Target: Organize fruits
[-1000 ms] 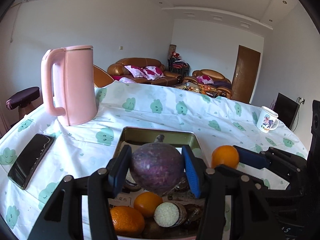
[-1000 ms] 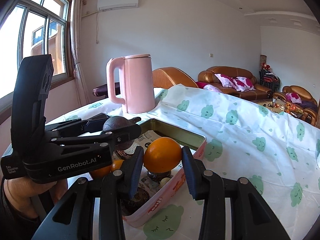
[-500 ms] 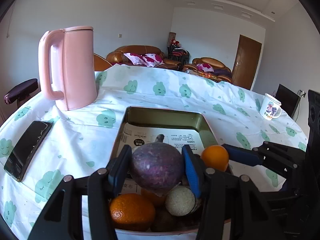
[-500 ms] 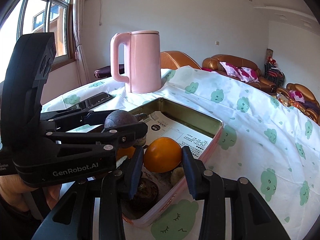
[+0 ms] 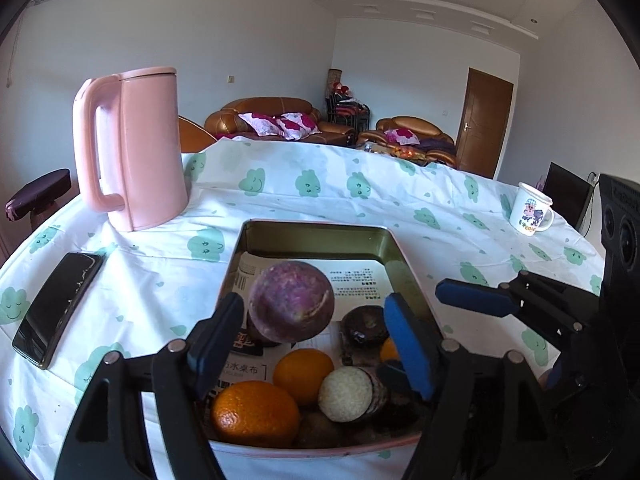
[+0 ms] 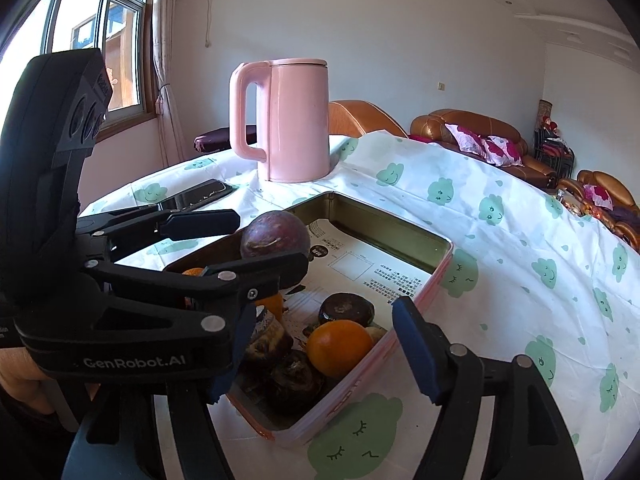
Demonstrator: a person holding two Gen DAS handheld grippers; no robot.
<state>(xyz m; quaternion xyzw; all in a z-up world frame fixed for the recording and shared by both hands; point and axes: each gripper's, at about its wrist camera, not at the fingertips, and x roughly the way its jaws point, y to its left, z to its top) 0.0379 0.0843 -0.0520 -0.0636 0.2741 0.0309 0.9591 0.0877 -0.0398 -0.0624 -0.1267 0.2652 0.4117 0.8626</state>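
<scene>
As both of my tongs spread, the fruits they carried a second ago come free. My left tongs [image 5: 316, 344] are opening, their blue pads now clear on either side of the purple fruit [image 5: 291, 301], which sits unclamped between and just beyond them, over the tin tray [image 5: 316, 229]; whether it has landed yet I cannot tell. My right tongs [image 6: 320, 344] are opening too, and the orange [image 6: 339, 347] that was pinched in them half a second ago now lies inside the tray against its near wall, low between the parted pads and touching neither.

Around these, the tray already holds two more oranges [image 5: 256, 414], a halved white-fleshed fruit [image 5: 347, 394] and several dark ones, all on a printed paper lining. Beyond the tray, on the bench under its cloud-print cloth [image 5: 304, 184], stand a pink kettle [image 5: 134, 148] and a mug [image 5: 532, 209], with a phone [image 5: 58, 308] lying flat.

I judge both drops made, so two more fruits are gathered; next I should draw back without knocking the purple one.
</scene>
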